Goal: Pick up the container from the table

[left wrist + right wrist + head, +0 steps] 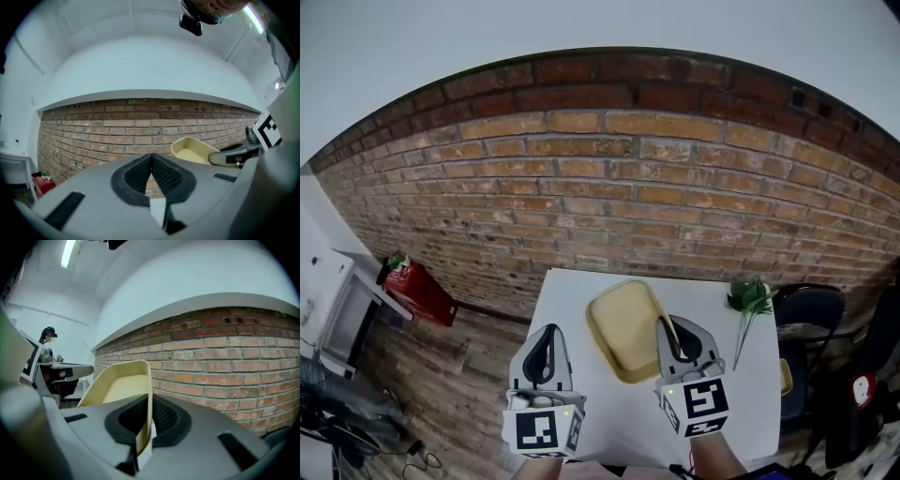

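Container (623, 328) hangs over white table (570, 305) before brick wall (609, 178).

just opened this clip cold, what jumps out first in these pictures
The pale yellow container, pinched by its rim in the right gripper, over the white table. Behind it a red brick wall runs across every view. The left gripper is shut on nothing, and a green leafy sprig lies at the table's right edge.

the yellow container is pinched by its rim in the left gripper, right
No, the right gripper pinches the yellow container by its rim; the right gripper view shows the rim between its jaws. The left gripper is shut on nothing.
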Available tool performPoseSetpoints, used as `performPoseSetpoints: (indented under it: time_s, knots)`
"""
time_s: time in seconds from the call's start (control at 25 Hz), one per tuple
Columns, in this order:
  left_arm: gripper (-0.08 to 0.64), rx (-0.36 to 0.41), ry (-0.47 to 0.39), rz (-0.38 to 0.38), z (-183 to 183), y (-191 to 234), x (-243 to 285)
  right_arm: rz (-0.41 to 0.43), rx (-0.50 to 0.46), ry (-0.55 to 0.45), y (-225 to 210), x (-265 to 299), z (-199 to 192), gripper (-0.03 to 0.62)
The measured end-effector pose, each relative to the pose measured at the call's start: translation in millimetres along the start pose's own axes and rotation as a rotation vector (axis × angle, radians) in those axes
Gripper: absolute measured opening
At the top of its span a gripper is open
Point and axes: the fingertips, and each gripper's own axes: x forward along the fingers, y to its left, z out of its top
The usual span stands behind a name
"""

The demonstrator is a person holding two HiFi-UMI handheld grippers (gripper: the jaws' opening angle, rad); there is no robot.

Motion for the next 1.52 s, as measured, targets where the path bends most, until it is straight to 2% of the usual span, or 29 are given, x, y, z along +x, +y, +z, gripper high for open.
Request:
performPoseSetpoints:
  time_s: [0.6, 1.52]
  knots:
    - [0.009, -0.009, -0.125, 0.022, 61.3, 7.5, -13.4, -0.051, -0.077, -0.195, -0.4, -43.7, 85.0, 0.008]
    - [0.009, 0.001, -0.153, 0.004, 74.6, 0.6, -12.8, -0.094, -0.101, -0.249, -5.6, -55.0, 100.8, 0.003]
